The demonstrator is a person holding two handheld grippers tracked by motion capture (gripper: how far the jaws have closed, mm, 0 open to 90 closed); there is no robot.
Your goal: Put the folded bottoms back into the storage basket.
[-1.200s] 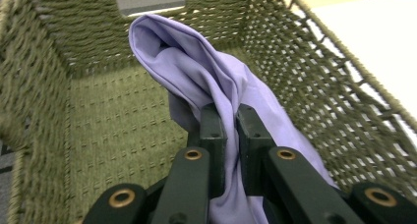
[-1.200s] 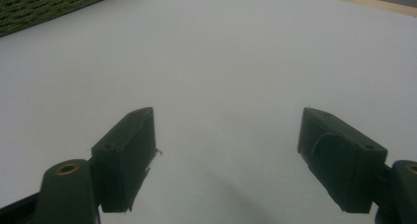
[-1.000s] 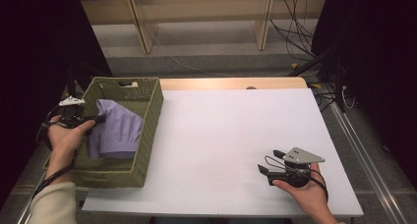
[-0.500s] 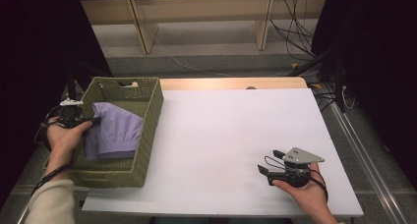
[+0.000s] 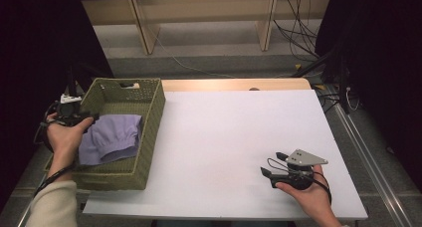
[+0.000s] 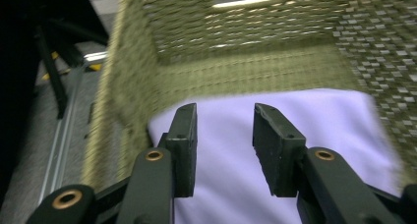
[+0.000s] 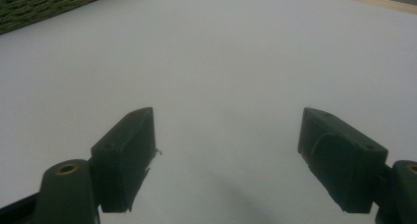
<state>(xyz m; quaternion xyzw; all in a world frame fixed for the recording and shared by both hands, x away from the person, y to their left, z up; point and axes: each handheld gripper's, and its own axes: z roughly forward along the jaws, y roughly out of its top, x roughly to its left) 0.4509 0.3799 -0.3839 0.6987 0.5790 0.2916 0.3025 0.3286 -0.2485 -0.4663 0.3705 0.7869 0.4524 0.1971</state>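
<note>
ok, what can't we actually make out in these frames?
- Basket floor under the purple cloth: covered in the high view; anything beneath is hidden.
- Left gripper jaws: the hand hides them in the high view.
- Basket wall weave: motion-blurred in the left gripper view.
- Cloth's near end: cut off by the bottom edge there.
- Right gripper grey plate hides part of its body.

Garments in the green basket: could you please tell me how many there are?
1: a lilac garment lies in the woven basket at the table's left; others could be hidden beneath it.
</note>
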